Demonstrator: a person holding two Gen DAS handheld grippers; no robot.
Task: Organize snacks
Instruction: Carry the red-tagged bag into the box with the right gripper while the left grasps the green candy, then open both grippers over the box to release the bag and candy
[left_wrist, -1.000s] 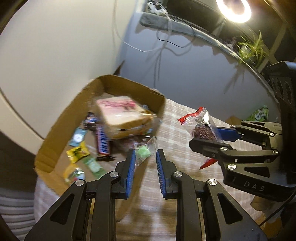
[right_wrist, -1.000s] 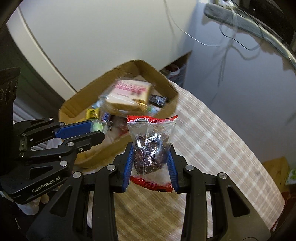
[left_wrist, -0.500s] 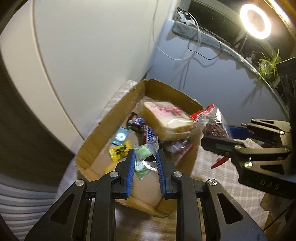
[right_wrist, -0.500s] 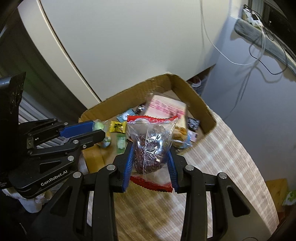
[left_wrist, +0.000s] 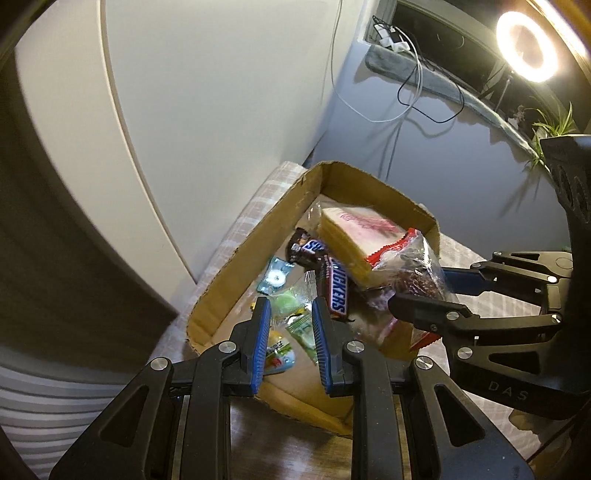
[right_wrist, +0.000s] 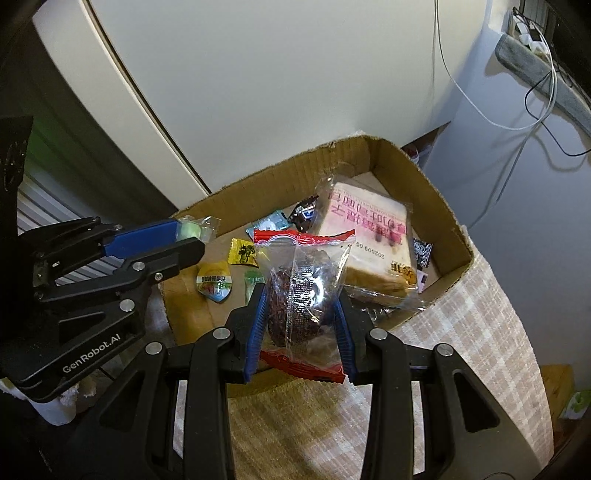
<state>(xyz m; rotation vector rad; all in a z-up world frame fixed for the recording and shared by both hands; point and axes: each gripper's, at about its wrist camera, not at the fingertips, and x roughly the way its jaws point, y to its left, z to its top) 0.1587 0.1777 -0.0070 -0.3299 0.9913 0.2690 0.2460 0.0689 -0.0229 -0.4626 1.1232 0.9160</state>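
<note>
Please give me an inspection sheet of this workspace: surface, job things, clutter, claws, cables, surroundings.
Surface: checked cloth.
Job things: cardboard box holds bread, Snickers, small candies.
Clutter: nothing seen.
Claws: left claw shut on green candy; right claw shut on red-edged bag; both above the box.
Cables: white cable and black cable hang on the wall.
Surroundings: ring light, plant, white panel.

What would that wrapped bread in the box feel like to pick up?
Probably soft and squashy: the bread is a thick loaf in loose clear wrap. Likely light for its bulk. The crinkled film may slip, and a hard squeeze could dent the slices.
</note>
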